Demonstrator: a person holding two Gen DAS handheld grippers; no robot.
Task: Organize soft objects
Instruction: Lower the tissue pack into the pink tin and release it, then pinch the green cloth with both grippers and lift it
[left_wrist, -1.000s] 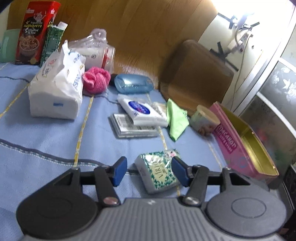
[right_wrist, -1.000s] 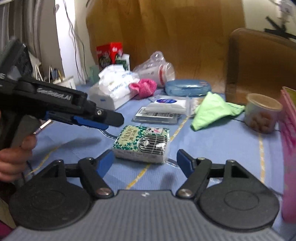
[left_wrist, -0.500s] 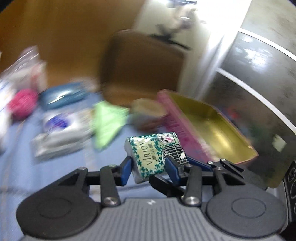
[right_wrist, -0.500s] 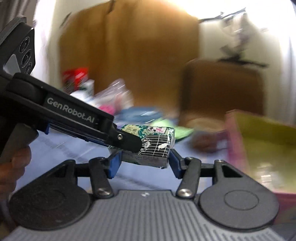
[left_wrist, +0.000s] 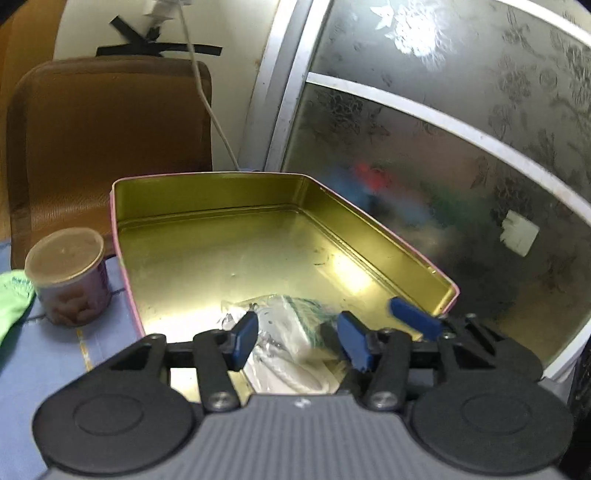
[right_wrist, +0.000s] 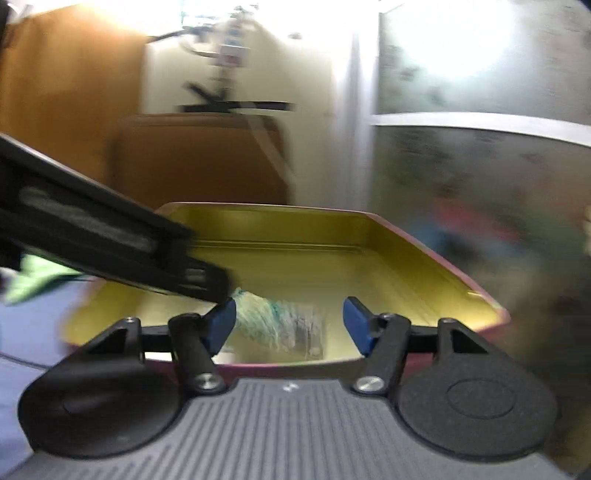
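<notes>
**Tissue pack delivered into the tin**

I see the gold-lined tin (left_wrist: 207, 254) at the table's right edge, where half a second ago both claws carried the tissue pack (left_wrist: 291, 332) in mid-air. The pack now lies at the tin's near edge. My left gripper (left_wrist: 301, 338) and right gripper (right_wrist: 290, 326) both stand spread, pads clear of it: the release looks complete. Only the left view shows the lidded cup (left_wrist: 70, 277) beside the tin's left wall; the right view is motion-blurred.
</notes>
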